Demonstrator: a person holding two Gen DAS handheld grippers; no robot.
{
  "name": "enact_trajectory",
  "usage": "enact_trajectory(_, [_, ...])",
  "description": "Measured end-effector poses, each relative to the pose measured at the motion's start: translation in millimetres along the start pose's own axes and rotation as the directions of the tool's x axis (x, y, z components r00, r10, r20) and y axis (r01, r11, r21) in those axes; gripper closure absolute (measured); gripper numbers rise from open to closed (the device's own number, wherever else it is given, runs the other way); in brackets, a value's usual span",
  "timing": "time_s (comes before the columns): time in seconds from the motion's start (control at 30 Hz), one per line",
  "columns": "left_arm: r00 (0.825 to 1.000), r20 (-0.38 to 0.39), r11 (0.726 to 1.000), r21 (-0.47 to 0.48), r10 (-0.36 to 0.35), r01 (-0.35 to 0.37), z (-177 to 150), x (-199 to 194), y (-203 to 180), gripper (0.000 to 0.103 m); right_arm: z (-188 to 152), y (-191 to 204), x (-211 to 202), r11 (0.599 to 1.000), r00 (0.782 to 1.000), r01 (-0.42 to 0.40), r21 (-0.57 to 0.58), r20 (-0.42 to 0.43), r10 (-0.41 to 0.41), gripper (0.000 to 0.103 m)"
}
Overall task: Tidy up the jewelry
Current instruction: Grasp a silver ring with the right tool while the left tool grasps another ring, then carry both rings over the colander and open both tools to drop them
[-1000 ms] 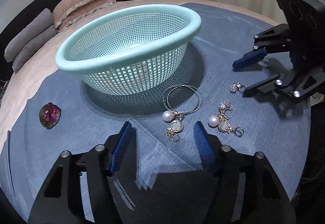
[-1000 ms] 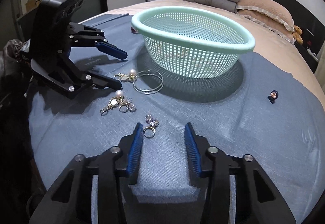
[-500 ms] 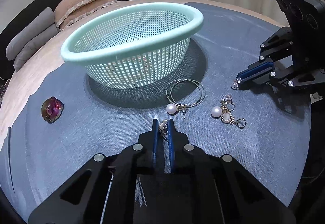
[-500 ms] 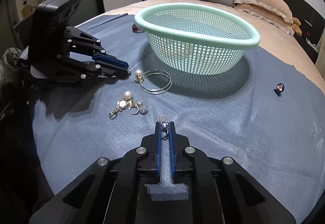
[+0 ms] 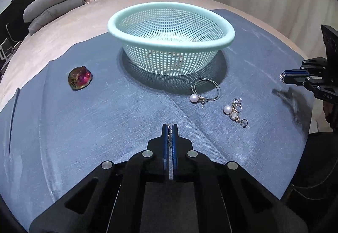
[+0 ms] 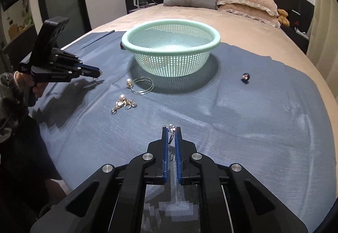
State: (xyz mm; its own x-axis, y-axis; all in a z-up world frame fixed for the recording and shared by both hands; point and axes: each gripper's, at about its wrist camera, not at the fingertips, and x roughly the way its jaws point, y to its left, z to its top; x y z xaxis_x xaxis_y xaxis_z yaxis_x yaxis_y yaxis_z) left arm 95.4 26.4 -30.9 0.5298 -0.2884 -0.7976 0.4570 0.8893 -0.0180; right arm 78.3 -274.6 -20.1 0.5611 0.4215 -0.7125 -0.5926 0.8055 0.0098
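Observation:
My left gripper [image 5: 169,126] is shut on a small gold earring [image 5: 169,130] and holds it above the blue cloth. My right gripper [image 6: 171,128] is shut on a crystal ring [image 6: 171,127], also lifted. A mint mesh basket [image 5: 226,31] stands ahead of both; it also shows in the right wrist view [image 6: 213,42]. On the cloth lie hoop earrings with a pearl [image 5: 206,91] and a pearl and ring cluster [image 5: 235,111]. A purple-red brooch [image 5: 79,77] lies at the left. The left gripper [image 6: 99,73] shows in the right wrist view.
The blue cloth [image 6: 253,116] covers a beige bed, with pillows [image 6: 247,3] at the far end. A small dark blue trinket [image 6: 245,77] lies right of the basket in the right wrist view. The cloth's edge drops off near the right gripper [image 5: 282,76].
Both grippers closed on jewelry, the left on a gold earring and the right on the crystal ring. Both then lifted and drew back from the pieces left on the cloth.

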Motion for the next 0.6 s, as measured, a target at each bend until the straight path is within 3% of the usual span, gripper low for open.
enact_trajectory(0.27, [0.995, 0.075, 0.998, 0.001, 0.065, -0.065, 27.4, -57.9, -1.7, 0.100, 31.1, -5.7, -37.1, 0.995, 0.994, 0.095, 0.011, 0.058, -0.095, 0.097])
enact_trajectory(0.43, [0.975, 0.178, 0.990, 0.023, 0.132, -0.138, 57.8, -96.2, -13.9, 0.099, 59.8, -7.6, -56.5, 0.990, 0.984, 0.135, 0.046, 0.113, -0.139, 0.097])
enact_trajectory(0.6, [0.955, 0.255, 0.985, 0.042, 0.151, -0.167, 85.6, -114.1, -26.8, 0.099, 91.1, -0.5, -63.9, 0.992, 0.981, 0.105, 0.066, 0.159, -0.115, 0.097])
